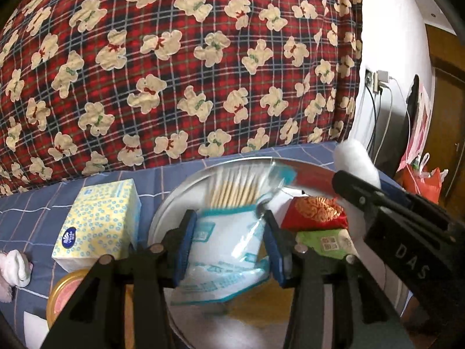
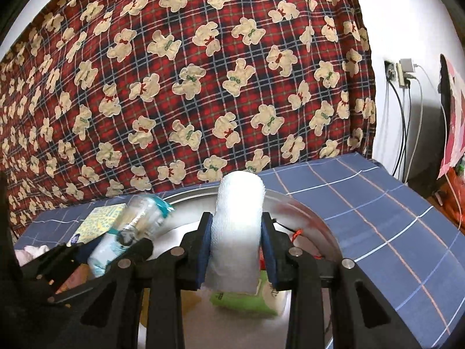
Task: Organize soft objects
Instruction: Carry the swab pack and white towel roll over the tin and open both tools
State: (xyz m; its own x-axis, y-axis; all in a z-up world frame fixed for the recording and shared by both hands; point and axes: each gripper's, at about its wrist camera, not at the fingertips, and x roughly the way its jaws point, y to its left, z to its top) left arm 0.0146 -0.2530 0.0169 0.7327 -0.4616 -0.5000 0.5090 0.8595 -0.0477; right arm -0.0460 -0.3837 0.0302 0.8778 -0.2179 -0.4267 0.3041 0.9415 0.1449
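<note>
Left gripper (image 1: 228,245) clamped on a clear plastic packet of wooden cotton swabs (image 1: 232,218), held above a round silver metal tray (image 1: 165,212), right gripper (image 2: 236,251) clenched on a white rolled gauze bandage (image 2: 237,226), held over the tray's right side.

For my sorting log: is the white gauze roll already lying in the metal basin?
Not yet: the white gauze roll is clamped upright in the right gripper, above the metal basin.
</note>
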